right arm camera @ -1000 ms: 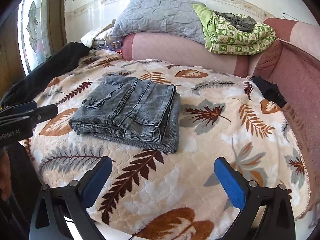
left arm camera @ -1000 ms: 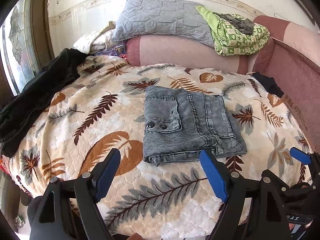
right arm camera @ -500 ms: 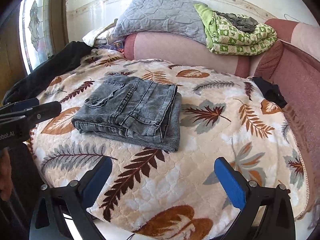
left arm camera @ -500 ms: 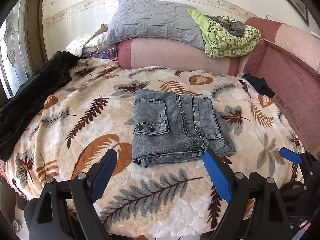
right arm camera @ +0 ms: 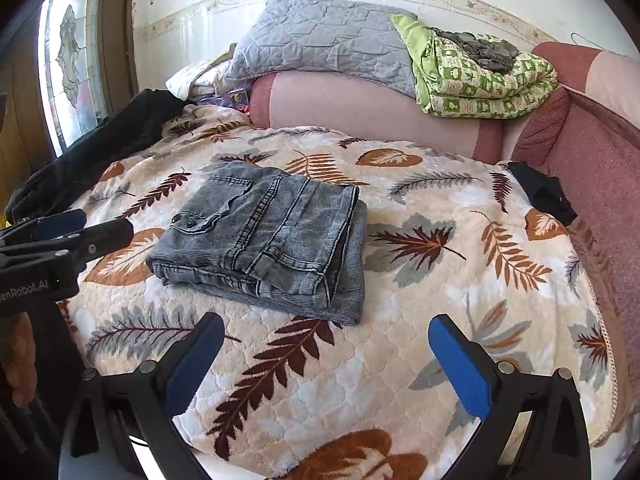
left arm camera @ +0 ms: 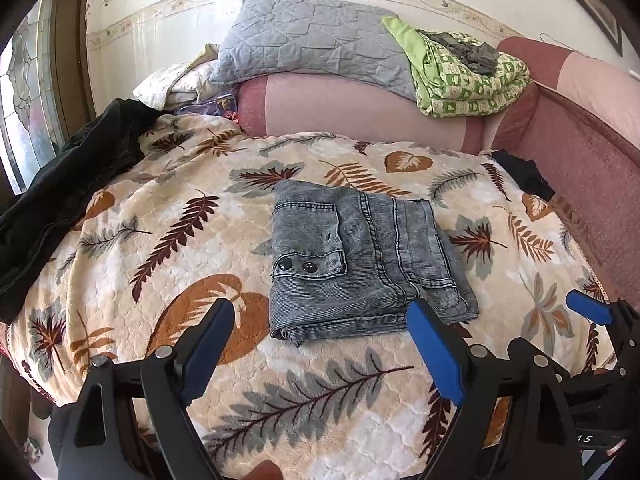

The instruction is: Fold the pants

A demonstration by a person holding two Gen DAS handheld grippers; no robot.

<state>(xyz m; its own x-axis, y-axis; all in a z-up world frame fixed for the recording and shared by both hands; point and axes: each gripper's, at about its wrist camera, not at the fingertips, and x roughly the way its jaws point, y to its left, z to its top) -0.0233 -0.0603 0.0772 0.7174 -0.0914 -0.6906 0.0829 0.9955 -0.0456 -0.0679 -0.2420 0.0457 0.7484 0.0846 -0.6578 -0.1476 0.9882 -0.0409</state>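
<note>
Grey denim pants (left arm camera: 360, 256) lie folded into a compact rectangle on the leaf-patterned blanket (left arm camera: 168, 240); they also show in the right wrist view (right arm camera: 272, 240). My left gripper (left arm camera: 320, 340) is open and empty, hovering just in front of the pants' near edge. My right gripper (right arm camera: 324, 356) is open and empty, a little in front of the pants and apart from them. The right gripper's blue tip shows at the right in the left wrist view (left arm camera: 588, 308). The left gripper shows at the left of the right wrist view (right arm camera: 64, 236).
A dark garment (left arm camera: 68, 188) lies along the blanket's left edge. A small black cloth (right arm camera: 544, 194) lies at the right by the pink sofa arm (right arm camera: 600, 184). A grey quilted pillow (left arm camera: 312, 52) and a green blanket (left arm camera: 468, 76) rest on the sofa back.
Both grippers have drawn back slightly from the folded pants and stay open. The pants have not moved.
</note>
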